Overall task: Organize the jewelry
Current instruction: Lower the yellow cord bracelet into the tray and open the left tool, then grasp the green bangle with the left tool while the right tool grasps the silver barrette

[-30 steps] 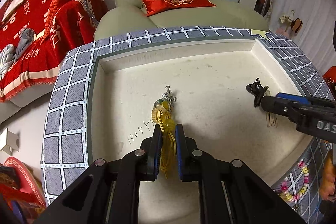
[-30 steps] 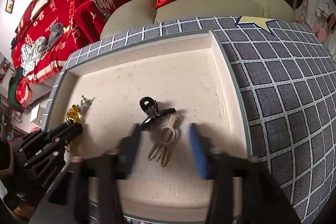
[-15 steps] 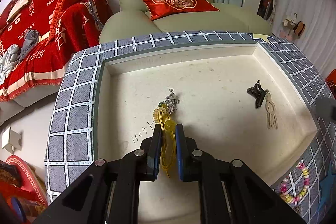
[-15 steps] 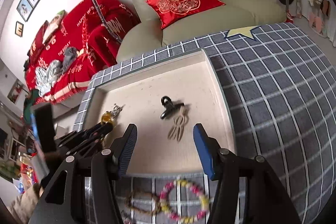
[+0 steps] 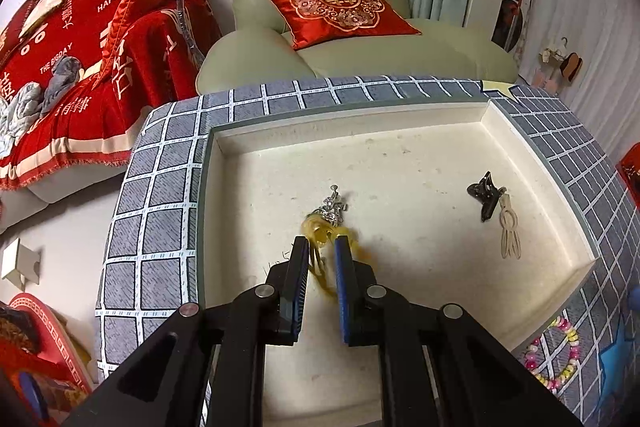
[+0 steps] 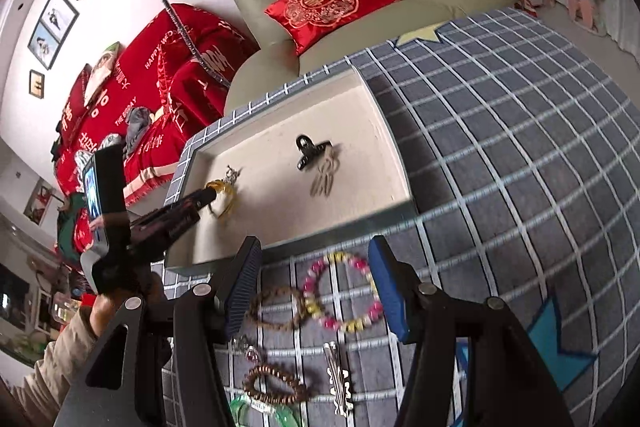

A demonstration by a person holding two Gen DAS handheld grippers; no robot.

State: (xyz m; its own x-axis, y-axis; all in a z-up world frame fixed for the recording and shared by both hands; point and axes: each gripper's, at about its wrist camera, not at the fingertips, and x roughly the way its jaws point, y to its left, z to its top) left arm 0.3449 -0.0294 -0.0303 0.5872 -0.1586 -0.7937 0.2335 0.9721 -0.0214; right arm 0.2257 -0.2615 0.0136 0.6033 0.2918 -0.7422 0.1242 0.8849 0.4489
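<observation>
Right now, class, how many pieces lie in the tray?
3: a yellow tassel charm at the left gripper, a black claw clip to its right, a beige clip touching that. Grippers may hide more.

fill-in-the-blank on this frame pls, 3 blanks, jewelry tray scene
1. The yellow tassel ornament lies between the fingers of the ____ gripper.
2. The black hair claw lies inside the tray, touching the ____ hair clip.
3. The right gripper hangs open over the pink-and-yellow bead ____, which lies on the checked cloth outside the tray.

Missing words: left; beige; bracelet
</observation>
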